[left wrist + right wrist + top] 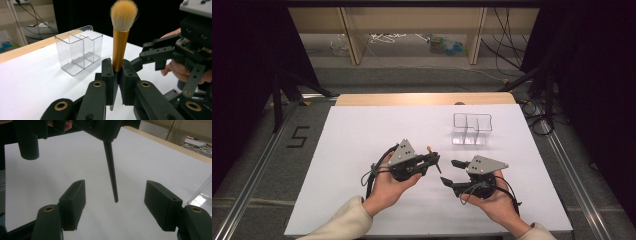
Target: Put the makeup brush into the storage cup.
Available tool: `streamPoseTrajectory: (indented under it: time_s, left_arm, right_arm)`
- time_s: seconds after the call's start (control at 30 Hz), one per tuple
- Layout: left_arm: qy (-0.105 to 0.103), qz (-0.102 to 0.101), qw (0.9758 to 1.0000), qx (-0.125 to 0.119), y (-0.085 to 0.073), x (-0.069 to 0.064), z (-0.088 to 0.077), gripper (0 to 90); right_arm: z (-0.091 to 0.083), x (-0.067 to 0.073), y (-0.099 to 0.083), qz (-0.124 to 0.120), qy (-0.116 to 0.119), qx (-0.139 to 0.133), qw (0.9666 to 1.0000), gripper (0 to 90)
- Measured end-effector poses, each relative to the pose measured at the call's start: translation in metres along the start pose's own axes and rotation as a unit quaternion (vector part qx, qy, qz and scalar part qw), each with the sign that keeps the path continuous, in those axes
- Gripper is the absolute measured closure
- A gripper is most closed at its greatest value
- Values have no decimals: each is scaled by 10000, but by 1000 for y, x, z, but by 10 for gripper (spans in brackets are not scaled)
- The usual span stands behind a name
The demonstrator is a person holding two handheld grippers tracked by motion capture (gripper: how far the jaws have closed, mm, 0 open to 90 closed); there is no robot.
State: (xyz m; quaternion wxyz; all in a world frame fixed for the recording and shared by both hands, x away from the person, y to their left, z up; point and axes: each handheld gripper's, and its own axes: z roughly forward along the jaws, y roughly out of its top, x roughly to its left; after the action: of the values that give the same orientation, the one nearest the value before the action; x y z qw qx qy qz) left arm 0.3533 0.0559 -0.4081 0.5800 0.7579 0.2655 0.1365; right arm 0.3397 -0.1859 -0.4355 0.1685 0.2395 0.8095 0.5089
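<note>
Between left gripper [117, 75] jaws: makeup brush [121, 37] clamped upright.

Clear organizer [471, 129] on white table [362, 145]

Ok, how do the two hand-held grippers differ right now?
The left hand-held gripper is shut on the makeup brush, pads pressed against its gold ferrule; the right hand-held gripper stands open with nothing touching its pads. The left one holds the brush upright, bristles up, while the right one sits just below, the brush's dark handle tip hanging between its spread jaws. Both are black, hand-held, and hover over the white table.
</note>
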Motion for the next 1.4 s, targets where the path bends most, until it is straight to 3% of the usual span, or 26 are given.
streamPoseTrajectory:
  time_s: [0.13, 0.2, 0.27, 0.33, 0.57, 0.83, 1.17, 1.4]
  left_arm:
    - [73, 229, 9996, 123, 0, -2, 1, 828]
    - [79, 184, 9997, 143, 0, -4, 3, 829]
    - [89, 253, 9994, 197, 0, -5, 3, 829]
    - [89, 313, 9992, 224, 0, -5, 3, 829]
    - [61, 323, 9992, 235, 0, -6, 3, 829]
    - [45, 304, 9992, 248, 0, -7, 3, 829]
    - [27, 246, 9994, 237, -1, -7, 4, 829]
    - [-13, 229, 9995, 234, -1, -5, 4, 828]
  right_arm:
    - [0, 0, 1, -4, 51, 80, 10000, 326]
    - [3, 0, 2, -16, 63, 64, 10000, 323]
    - [8, 2, 3, -40, 23, -39, 10000, 337]
    - [10, 4, 4, -22, 94, 45, 9999, 349]
    - [20, 6, 6, -10, 82, -44, 10000, 426]
    - [21, 5, 8, -3, 35, -14, 10000, 534]
    - [25, 9, 9, -25, 68, -213, 9997, 691]
    - [25, 8, 10, 45, 150, -153, 9998, 776]
